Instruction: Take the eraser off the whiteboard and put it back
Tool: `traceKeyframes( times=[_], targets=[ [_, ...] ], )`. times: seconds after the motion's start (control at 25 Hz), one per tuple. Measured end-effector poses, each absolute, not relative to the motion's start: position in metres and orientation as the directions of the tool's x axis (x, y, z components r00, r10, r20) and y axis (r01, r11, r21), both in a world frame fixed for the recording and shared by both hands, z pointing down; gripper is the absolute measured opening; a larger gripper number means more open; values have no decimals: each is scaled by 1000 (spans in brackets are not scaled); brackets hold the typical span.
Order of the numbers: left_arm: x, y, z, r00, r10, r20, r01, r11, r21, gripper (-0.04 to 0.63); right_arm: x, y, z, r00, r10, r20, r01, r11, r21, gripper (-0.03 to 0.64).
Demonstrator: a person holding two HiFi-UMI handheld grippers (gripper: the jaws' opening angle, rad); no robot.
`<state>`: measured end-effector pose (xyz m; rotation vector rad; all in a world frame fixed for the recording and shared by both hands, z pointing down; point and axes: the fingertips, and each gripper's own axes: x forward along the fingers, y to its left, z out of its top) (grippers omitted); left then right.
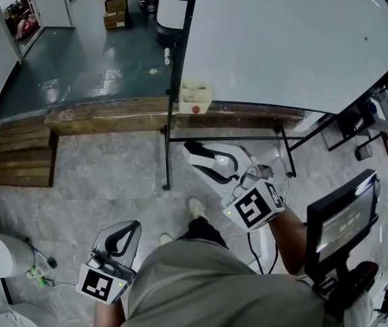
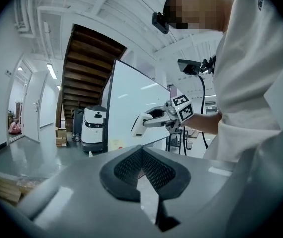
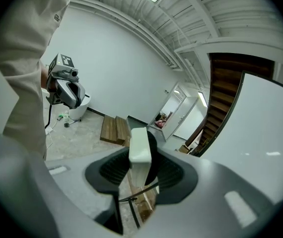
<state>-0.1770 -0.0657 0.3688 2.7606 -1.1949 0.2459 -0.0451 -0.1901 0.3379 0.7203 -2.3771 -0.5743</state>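
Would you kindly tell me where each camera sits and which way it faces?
Head view: on the person's head, looking steeply down at the floor and whiteboard; shirt, right forearm, left gripper and right gripper show.
Left gripper view: on the left gripper, looking along its closed jaws toward the whiteboard; shirt and right gripper show.
Right gripper view: on the right gripper, looking along jaws clamping the eraser toward a doorway; shirt and left gripper show.
Shared: all views show the whiteboard.

The eraser (image 3: pixel 140 145) has its lower end buried between the pads of your right gripper (image 3: pixel 141 166). In your head view, the whiteboard (image 1: pixel 282 39) runs off the top and right edges. What's in the box (image 1: pixel 195 96) at its bottom-left corner is too small to tell.
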Motion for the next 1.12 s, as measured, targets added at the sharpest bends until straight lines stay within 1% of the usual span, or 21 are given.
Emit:
traceKeyframes(
  times=[0.28,0.44,0.56,0.72,0.84,1.12],
  targets=[
    [-174,-67,373,687,-701,193,-721,-691,55,5,-42,-191,339,-684,-610,399,-354,756,550,150],
    [-170,-71,367,687,-710,155,-722,-690,42,5,-40,-194,339,-688,-612,390,-354,752,556,150],
    [-172,-68,375,679,-713,173,-729,-684,42,5,-41,-196,340,-693,-610,385,-348,750,563,150],
    [-170,-69,377,671,-726,152,-737,-675,28,5,-41,-200,343,-701,-601,384,-332,752,569,150],
    [-157,-93,371,667,-732,142,-742,-669,33,5,-30,-229,345,-707,-591,389,-323,759,565,150],
    [-135,-140,379,627,-757,183,-776,-629,53,5,-6,-301,362,-724,-559,404,-293,780,553,150]
  ],
)
